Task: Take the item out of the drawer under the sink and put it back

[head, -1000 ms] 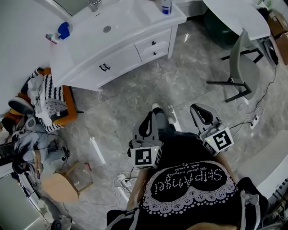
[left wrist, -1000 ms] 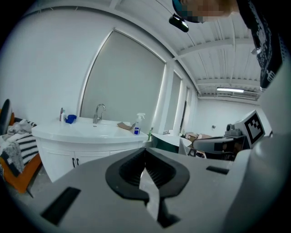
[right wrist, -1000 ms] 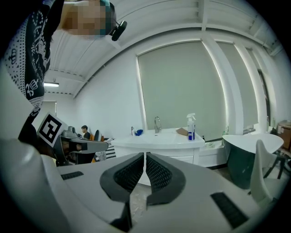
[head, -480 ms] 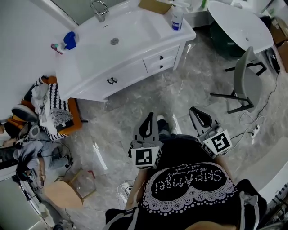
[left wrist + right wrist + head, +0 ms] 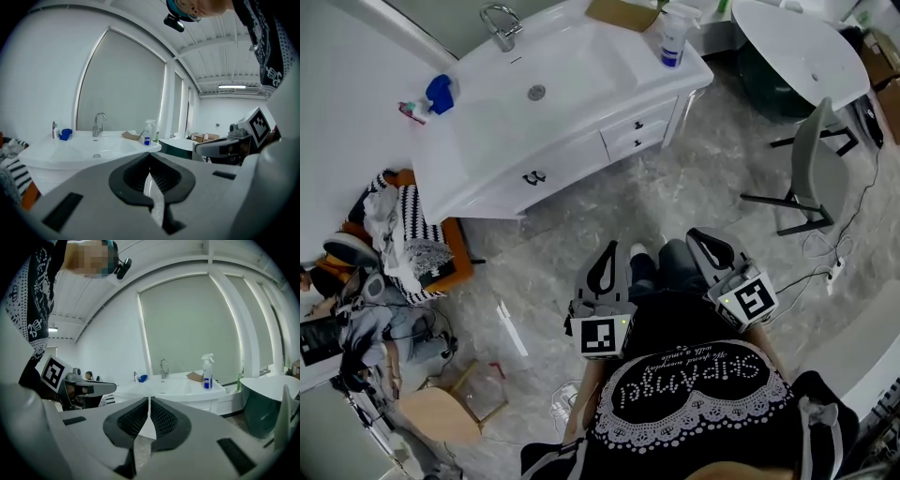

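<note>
Nothing is really started here, this is the approach bit. The person stands on the grey floor (image 5: 712,178), well away from the white sink cabinet (image 5: 502,155), with both grippers held out in front and aimed roughly at it.

The left gripper (image 5: 607,255) has its fingers (image 5: 133,176) pressed together with nothing between them. Same with the right gripper (image 5: 705,242): fingers (image 5: 164,420) closed up, empty.

The item itself can't be seen anywhere. Both small drawers (image 5: 636,132), stacked at the right end under the sink (image 5: 581,75), are shut, so it's presumably inside one of them. Can't tell which. A spray bottle (image 5: 672,37) sits on the worktop (image 5: 689,67) right above them, and the faucet (image 5: 499,23) is at the back.

Next move, as far as one can guess: get in close to that right end, open one pair of fingers, and pinch a little black knob (image 5: 637,120) to pull a drawer out. Those knobs are tiny, so the fingers need to line up pretty squarely or they'll slip off. The other gripper stays free to reach in for the item.
</note>
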Demonstrator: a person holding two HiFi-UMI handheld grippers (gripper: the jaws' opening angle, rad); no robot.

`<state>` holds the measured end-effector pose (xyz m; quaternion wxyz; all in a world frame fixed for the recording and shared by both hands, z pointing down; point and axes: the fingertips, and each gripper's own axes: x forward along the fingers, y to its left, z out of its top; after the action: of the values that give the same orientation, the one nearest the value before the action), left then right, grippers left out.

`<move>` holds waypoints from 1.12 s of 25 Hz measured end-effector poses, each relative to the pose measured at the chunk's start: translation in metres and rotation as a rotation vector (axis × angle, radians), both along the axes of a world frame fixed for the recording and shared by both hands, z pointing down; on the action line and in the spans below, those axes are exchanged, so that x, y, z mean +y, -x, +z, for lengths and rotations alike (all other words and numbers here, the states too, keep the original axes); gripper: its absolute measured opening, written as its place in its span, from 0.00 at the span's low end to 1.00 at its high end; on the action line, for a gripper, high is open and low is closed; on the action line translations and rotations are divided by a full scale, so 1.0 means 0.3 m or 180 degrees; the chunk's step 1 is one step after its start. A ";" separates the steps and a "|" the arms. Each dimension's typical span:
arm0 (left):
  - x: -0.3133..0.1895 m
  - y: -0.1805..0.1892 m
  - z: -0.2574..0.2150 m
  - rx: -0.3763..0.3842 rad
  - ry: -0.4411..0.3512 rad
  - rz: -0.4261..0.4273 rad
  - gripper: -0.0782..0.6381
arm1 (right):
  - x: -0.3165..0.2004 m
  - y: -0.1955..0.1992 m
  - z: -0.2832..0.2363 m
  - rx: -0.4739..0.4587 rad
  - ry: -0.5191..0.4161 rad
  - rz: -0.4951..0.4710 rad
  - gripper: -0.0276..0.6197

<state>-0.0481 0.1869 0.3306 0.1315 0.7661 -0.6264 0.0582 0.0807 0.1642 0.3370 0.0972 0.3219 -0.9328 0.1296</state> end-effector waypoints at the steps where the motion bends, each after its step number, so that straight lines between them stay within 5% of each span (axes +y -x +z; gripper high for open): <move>1: -0.001 0.003 0.006 0.0010 0.0028 -0.0004 0.12 | 0.001 0.002 0.002 -0.0029 -0.0008 -0.0026 0.09; 15: -0.190 -0.057 0.012 0.0133 0.0070 0.0031 0.12 | -0.219 -0.029 -0.026 -0.0124 -0.0015 -0.0256 0.09; 21: -0.278 -0.054 0.013 0.0080 0.0076 -0.0105 0.12 | -0.335 -0.022 0.001 0.0225 -0.0120 -0.0579 0.09; 28: -0.325 -0.030 0.039 0.0009 0.0120 -0.0177 0.12 | -0.453 -0.036 -0.043 -0.0350 -0.0024 -0.0566 0.09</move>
<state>-0.0391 0.0894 0.3423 0.1483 0.7459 -0.6461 0.0651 0.0915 0.0283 0.3241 0.0557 0.2306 -0.9621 0.1344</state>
